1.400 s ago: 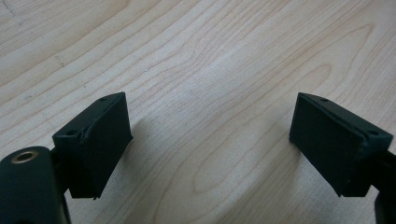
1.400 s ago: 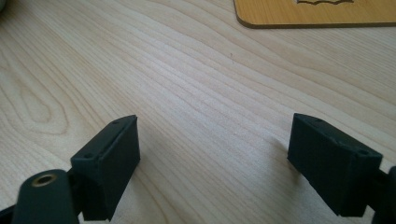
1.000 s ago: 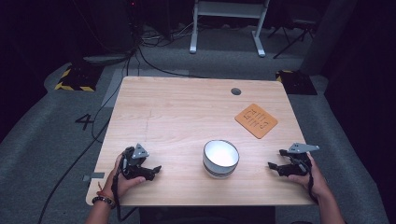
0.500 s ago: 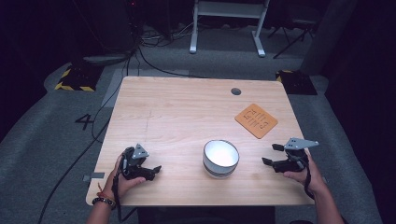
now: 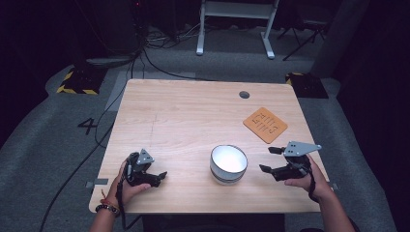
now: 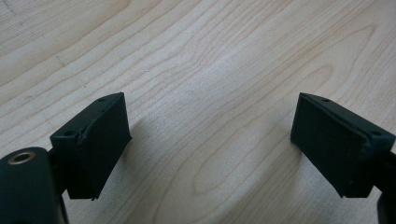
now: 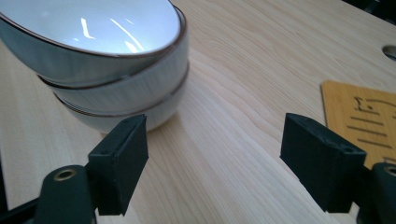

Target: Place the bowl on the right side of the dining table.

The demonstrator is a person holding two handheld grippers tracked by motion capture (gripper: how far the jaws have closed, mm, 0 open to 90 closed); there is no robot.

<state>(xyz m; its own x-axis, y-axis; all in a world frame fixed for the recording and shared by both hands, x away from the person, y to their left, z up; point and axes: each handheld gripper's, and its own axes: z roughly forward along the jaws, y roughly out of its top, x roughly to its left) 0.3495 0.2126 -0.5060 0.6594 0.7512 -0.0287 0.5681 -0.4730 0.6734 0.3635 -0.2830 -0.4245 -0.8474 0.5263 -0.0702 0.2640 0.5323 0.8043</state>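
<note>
High view: bowls [image 5: 228,163] beside (left of) right gripper [image 5: 269,160].

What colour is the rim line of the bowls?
Dark brown, on the white bowls; the right gripper view shows it best.

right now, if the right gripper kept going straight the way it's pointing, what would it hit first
Probably the stack of bowls. In the high view the right gripper, jaws open with nothing between them, points left toward it. Its own view puts the stack left of centre, so only one jaw may meet it, or pass close by.
</note>
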